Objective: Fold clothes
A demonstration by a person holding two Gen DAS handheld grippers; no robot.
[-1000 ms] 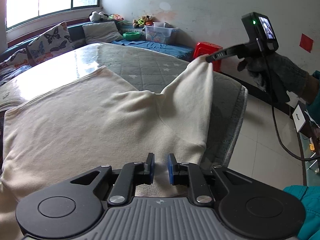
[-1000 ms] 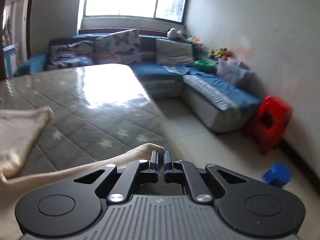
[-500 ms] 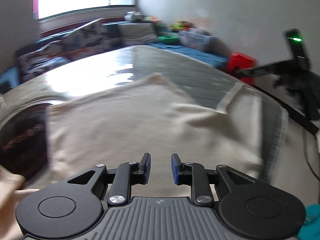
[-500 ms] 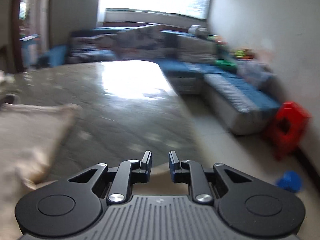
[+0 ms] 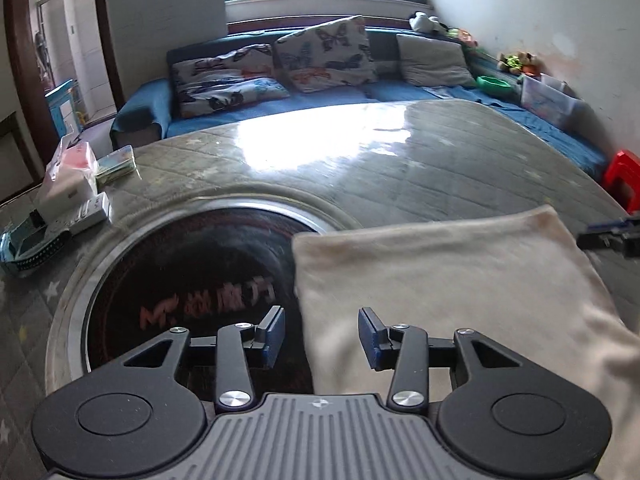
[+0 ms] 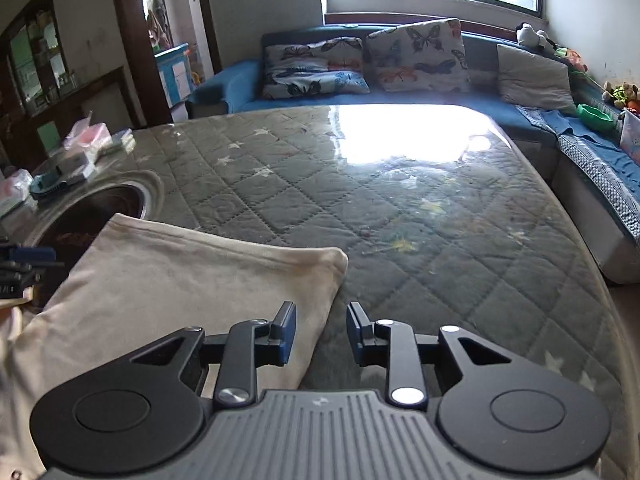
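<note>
Cream garment lies folded flat on the quilted grey table cover, near edge of the table, far edge of the fabric forming a straight fold line with a rounded corner on its right in my right wrist view. Its left part overlaps the dark round inset with a metal rim and reddish characters, set into the table. My left gripper hovers over the garment's left edge, jaws opening, blue pads apart, fabric edge seen under the gap but nothing pinched. My right gripper hovers at the garment's right edge, jaws opening too, narrower gap, left pad over cloth, right pad over bare quilt, nothing pinched. Each gripper's tip shows at the border of the other camera: right one at the right edge of the left view, left one at the left edge of the right view. Table cover has diamond stitching with pale stars and strong window glare at its far end. At the left side of the table: white boxes and plastic-wrapped packs, a teal object beside them. Behind the table a blue sofa with butterfly-print cushions and a grey cushion, window above. Red stool at far right, toys and a green bowl along the right wall.
</note>
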